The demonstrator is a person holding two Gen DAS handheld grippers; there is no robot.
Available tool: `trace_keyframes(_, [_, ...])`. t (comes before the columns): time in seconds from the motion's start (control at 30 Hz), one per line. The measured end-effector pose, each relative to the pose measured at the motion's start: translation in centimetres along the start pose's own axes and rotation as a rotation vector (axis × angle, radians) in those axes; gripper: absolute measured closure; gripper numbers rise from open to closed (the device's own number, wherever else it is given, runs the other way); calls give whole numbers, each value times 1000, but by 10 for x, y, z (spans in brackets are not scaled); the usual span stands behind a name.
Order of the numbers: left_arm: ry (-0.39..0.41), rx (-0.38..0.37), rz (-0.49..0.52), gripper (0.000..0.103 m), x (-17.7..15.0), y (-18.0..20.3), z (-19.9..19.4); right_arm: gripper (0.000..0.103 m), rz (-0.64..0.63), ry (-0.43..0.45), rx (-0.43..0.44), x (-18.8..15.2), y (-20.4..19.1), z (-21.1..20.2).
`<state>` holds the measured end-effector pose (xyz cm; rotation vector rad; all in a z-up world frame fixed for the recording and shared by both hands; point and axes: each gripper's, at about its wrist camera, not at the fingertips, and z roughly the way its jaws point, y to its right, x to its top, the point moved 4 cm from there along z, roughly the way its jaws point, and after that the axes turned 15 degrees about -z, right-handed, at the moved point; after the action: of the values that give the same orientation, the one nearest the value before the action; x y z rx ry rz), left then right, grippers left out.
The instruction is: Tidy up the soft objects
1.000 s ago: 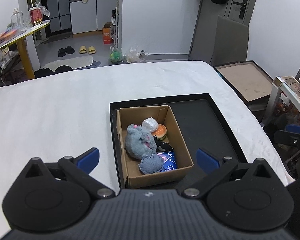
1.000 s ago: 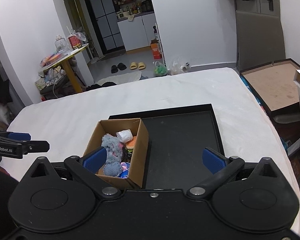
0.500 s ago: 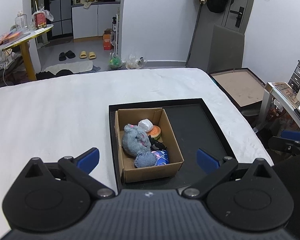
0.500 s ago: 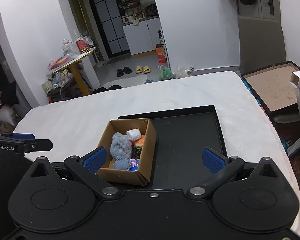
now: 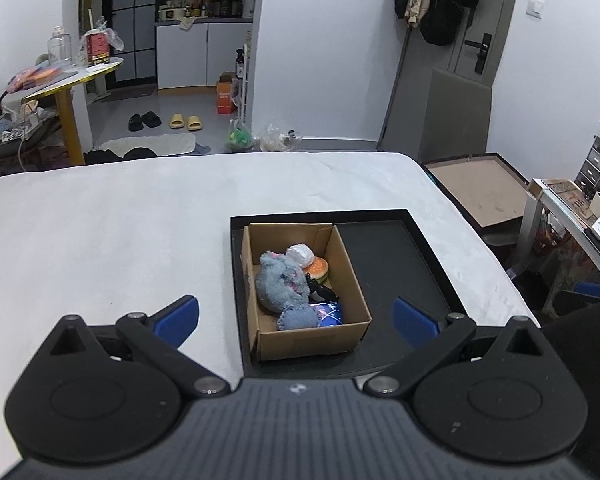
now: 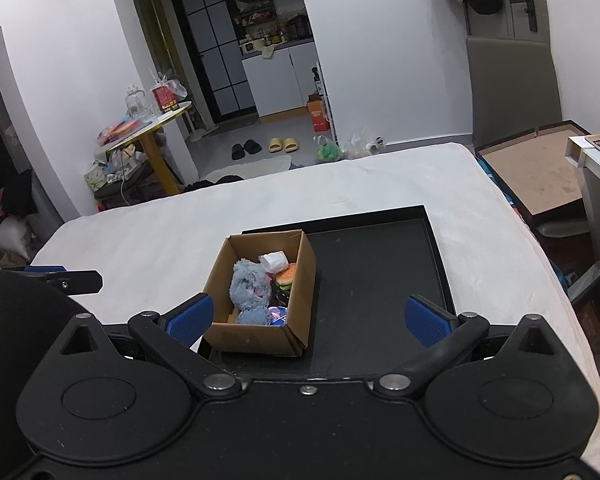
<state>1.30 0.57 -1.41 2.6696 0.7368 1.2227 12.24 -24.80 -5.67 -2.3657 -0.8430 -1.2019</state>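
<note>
A brown cardboard box stands in the left part of a black tray on the white bed. In the box lie a grey-blue plush toy, a white soft ball, a burger toy, a black item and a shiny blue one. My left gripper is open and empty, held back above the box's near side. My right gripper is open and empty, nearer than the tray. The left gripper's tip shows at the right wrist view's left edge.
The white bed spreads left and behind the tray. Right of the bed are a shallow brown box on the floor and a small table. Beyond the bed are slippers, bags and a yellow-legged table.
Both grippers have drawn back and risen away from the box, which looks smaller and farther now. Both stay open and empty. The box and its contents have not moved.
</note>
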Motion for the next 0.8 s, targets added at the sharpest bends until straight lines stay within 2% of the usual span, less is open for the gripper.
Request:
trace_keyframes(0.37, [15, 5, -20, 0, -1, -15, -10, 0, 68, 2, -13, -8, -5, -6])
trace_keyframes(0.8, [15, 3, -11, 0, -2, -17, -12, 0, 73, 0, -22, -11, -3, -7])
